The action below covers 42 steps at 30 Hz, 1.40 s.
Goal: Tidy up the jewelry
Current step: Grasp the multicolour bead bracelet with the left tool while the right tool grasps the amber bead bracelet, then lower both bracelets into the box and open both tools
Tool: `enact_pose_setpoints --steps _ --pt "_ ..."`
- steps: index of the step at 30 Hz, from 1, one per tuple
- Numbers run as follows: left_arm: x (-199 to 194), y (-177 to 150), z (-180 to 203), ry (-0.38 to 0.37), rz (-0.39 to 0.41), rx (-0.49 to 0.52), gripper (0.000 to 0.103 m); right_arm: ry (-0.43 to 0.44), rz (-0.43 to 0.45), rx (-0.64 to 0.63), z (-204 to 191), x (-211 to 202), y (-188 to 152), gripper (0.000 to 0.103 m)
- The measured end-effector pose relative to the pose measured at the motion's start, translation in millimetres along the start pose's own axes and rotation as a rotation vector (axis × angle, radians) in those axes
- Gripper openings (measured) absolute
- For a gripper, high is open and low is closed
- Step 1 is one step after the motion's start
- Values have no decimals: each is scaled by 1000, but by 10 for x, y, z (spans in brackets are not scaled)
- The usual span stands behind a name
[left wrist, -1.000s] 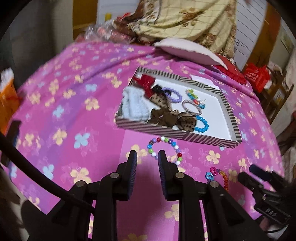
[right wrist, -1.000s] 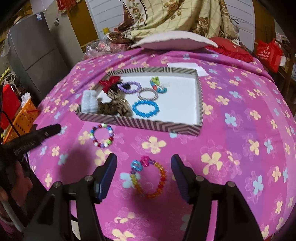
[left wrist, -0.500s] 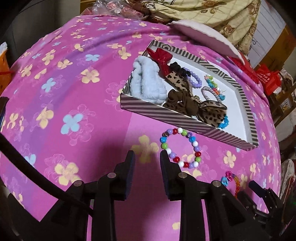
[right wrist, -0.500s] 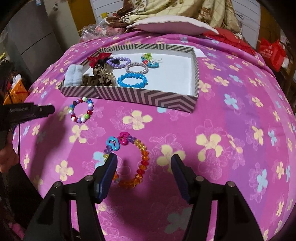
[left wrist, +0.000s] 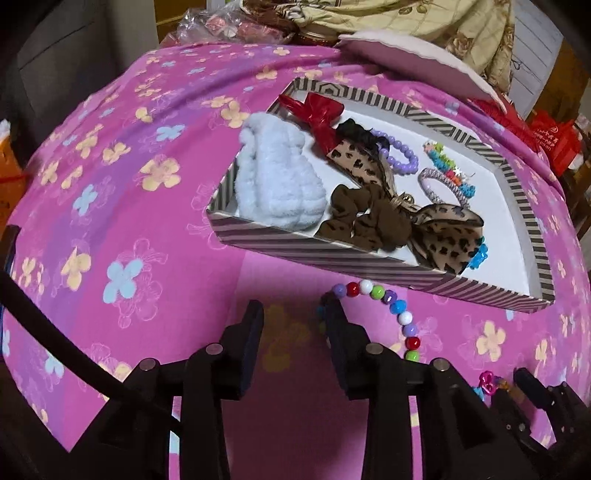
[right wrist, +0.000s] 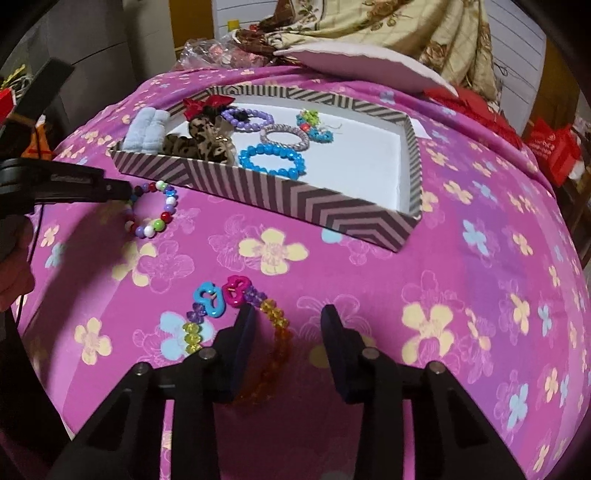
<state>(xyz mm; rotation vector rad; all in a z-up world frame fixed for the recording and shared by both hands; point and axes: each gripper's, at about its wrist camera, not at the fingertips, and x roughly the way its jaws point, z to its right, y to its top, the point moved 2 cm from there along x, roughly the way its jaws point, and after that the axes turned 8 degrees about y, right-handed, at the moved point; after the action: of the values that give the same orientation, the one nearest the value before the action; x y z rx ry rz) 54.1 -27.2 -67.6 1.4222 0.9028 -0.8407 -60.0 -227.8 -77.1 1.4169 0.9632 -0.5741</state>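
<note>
pink flowered cloth covers the desk, with a beige quilt heaped at 12 o'clock behind it. a striped tray sits toward the far side and already holds a blue bead bracelet, a purple bead bracelet, a silver ring bracelet, leopard scrunchies, a red bow and a fluffy white piece.

two pieces lie loose on the cloth in front of the tray. the multicolour bead bracelet lies just below the tray's near wall, at about 9 o'clock in the right wrist view. the left tongs are apart, low over it, with the right-hand finger at the bracelet's edge and most of the loop lying outside the gap. the orange charm bracelet, with its blue and pink charms, lies at 6 o'clock in the right wrist view; the right tongs are apart too, their left-hand finger planted inside the loop so one strand sits between the fingers.

the step looks like the pickup of both loose bracelets, neither yet gripped. next, each pair of tongs would need to close on a strand, lift it clear of the cloth and carry it over the tray wall to the bare white floor at 3 o'clock.
</note>
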Motion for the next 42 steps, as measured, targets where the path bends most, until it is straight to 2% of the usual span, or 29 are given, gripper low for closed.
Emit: enact_pose_setpoints --steps 2,3,5,10,20,26,35,42 --pt "78 0 56 -5 -45 21 51 -1 6 -6 7 -8 -4 21" --pt "57 -6 82 7 -16 36 46 -2 7 -7 12 -12 -5 14" --pt "53 -21 127 11 -10 71 27 3 8 0 29 -23 -11 10" --pt "-12 -40 63 -79 -47 57 27 34 31 25 50 -123 -2 10" --pt "-538 87 62 -164 16 79 27 37 120 -22 -68 -562 268 9" --pt "-822 219 159 -181 60 103 27 15 156 -51 -41 -738 467 10" --pt "-1060 460 569 -197 111 154 27 -24 197 -72 186 -869 858 9" --pt "-1025 596 1080 -257 91 169 27 -1 184 -22 612 -691 1261 9"
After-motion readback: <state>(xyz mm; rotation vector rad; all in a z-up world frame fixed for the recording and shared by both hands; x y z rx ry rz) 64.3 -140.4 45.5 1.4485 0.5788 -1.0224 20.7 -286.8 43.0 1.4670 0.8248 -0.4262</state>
